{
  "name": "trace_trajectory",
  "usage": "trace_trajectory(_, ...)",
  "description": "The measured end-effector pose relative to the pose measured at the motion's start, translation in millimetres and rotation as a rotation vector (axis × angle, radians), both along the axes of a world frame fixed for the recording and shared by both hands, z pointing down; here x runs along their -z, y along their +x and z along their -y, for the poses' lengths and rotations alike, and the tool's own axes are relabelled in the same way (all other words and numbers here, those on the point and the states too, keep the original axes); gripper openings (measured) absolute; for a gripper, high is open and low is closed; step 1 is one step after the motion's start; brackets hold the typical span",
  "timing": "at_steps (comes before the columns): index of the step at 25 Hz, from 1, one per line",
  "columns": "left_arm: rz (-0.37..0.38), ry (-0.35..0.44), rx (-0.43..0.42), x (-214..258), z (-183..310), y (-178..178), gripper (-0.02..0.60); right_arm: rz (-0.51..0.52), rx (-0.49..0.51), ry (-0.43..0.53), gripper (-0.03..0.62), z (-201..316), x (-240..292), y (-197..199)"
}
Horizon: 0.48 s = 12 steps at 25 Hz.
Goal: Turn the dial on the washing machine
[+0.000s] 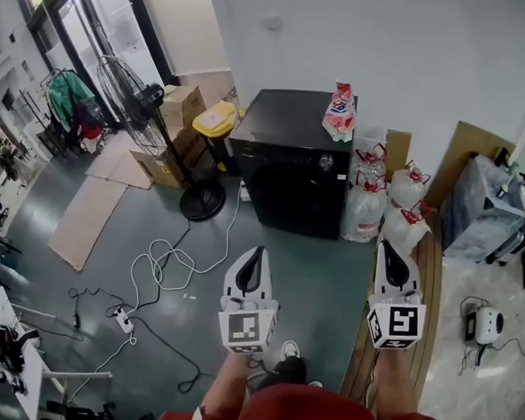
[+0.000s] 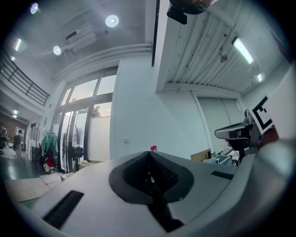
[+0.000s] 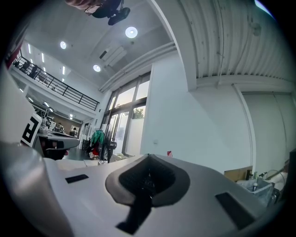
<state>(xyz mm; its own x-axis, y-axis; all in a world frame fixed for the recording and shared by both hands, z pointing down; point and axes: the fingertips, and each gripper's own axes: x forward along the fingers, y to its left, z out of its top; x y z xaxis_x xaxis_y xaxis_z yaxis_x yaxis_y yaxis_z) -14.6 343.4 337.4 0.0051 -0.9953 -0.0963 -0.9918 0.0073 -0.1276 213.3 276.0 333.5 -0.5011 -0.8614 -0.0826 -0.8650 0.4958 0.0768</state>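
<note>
Counting: 1 black washing machine (image 1: 291, 180) with 1 dial (image 1: 326, 162), 1 red-and-white bag (image 1: 339, 112) sitting on its top, 4 water jugs (image 1: 402, 226) standing just beside it, 1 pedestal fan (image 1: 136, 108). 2 grippers: left gripper (image 1: 254, 254) and right gripper (image 1: 390, 253) are both showing jaws pressed together, gripping nothing, touching nothing. The dial is sitting on the machine's front, well apart from both grippers, ahead and between them.

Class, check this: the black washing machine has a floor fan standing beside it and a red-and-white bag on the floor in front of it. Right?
No. The head view shows the red-and-white bag on top of the black washing machine, not on the floor. The floor fan does stand beside it.
</note>
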Motion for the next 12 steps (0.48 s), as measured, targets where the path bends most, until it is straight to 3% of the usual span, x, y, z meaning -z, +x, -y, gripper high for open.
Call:
trace_trajectory(6, 0.0, 0.028, -0.022, 9.5, 35.7, -21.6, 0.009, -0.003, -0.019, 0.004, 0.009, 34.8, 6.1, -24.3)
trace_trajectory(12, 0.01, 0.04, 0.008, 14.0, 63.2, -71.5, 0.009, -0.03, 0.013, 0.018, 0.009, 68.4, 15.8, -77.1)
